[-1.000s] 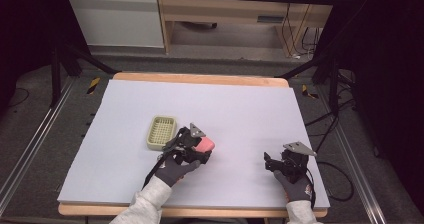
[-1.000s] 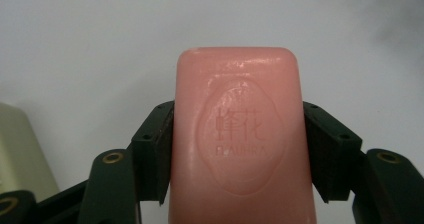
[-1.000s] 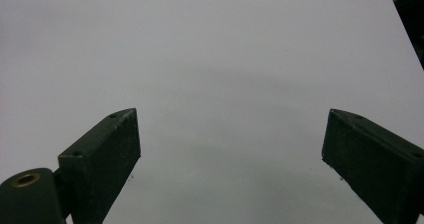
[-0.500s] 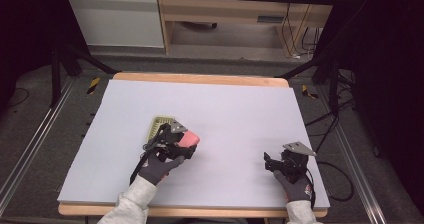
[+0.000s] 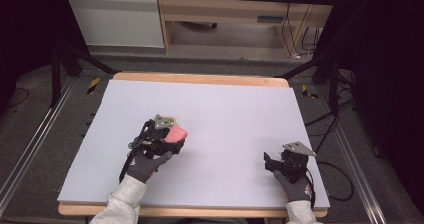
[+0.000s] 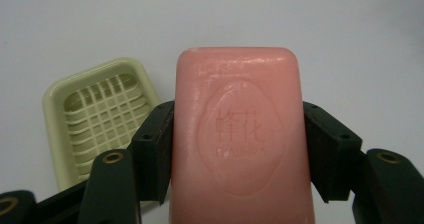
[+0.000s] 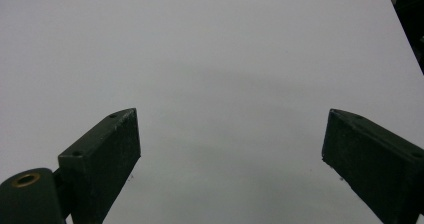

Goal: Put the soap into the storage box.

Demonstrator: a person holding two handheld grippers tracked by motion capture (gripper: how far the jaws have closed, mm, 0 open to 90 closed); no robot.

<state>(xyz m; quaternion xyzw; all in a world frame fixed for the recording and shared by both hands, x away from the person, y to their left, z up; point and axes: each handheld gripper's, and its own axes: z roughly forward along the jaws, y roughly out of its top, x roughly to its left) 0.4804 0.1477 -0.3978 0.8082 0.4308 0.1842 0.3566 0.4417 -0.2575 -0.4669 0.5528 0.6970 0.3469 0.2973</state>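
A pink soap bar (image 6: 240, 134) with a stamped oval mark is clamped on both long sides by the black jaws of my left gripper (image 6: 239, 149). In the high view the left gripper (image 5: 172, 136) holds the soap bar (image 5: 178, 133) just above the table, left of centre. A pale green soap dish (image 6: 100, 119) with a slatted grid lies empty on the table to the left of the bar; from above the hand and gripper cover most of it. My right gripper (image 5: 268, 162) rests near the front right, and its jaws (image 7: 230, 149) stand wide apart over bare table.
The table top (image 5: 235, 114) is a pale grey sheet with a wooden edge at the front and back. Black frame legs and cables stand on the floor to both sides, and a wooden cabinet is beyond the far edge.
My left gripper has carried the soap bar leftward and slightly away from me, over the soap dish, which it now mostly covers in the high view. The right gripper has stayed still.
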